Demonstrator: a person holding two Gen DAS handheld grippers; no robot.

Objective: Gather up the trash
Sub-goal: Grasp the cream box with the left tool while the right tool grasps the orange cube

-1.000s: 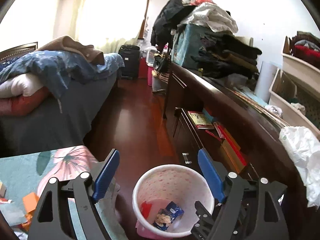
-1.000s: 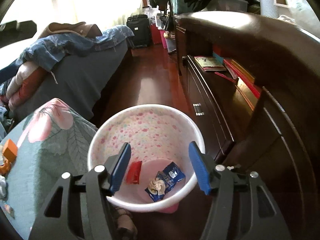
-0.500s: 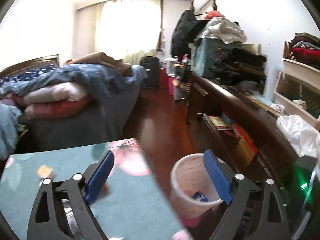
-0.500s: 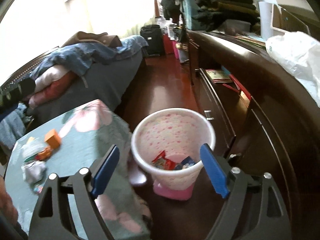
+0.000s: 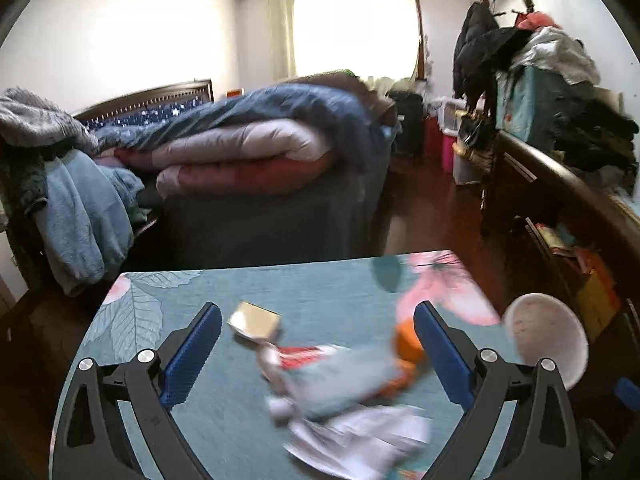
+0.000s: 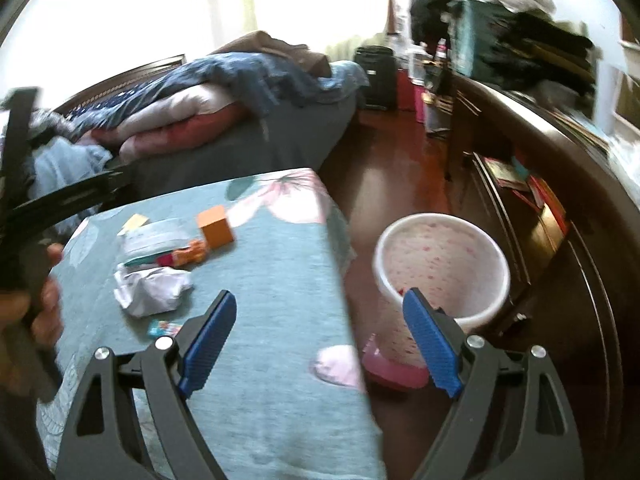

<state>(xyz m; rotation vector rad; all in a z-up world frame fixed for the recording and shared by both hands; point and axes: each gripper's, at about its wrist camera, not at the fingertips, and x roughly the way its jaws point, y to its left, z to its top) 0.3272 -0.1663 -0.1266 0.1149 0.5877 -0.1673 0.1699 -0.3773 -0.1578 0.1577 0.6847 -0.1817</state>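
Crumpled white paper, an orange box and bright wrappers litter the teal floral cloth — speckled round bin beside it. Left gripper, just widening, and right gripper gape, empty.

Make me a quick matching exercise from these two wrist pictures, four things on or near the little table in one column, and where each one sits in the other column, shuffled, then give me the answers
Things:
1. orange block
2. crumpled white paper
3. speckled bin
4. folded quilts

Places:
A. on the floor, to the right of the table
B. on the bed behind the table
C. on the table's cloth, near the pink flower print
D. on the table's cloth, nearer the camera than the other scraps in the pile

Pairs: 1-C, 2-D, 3-A, 4-B
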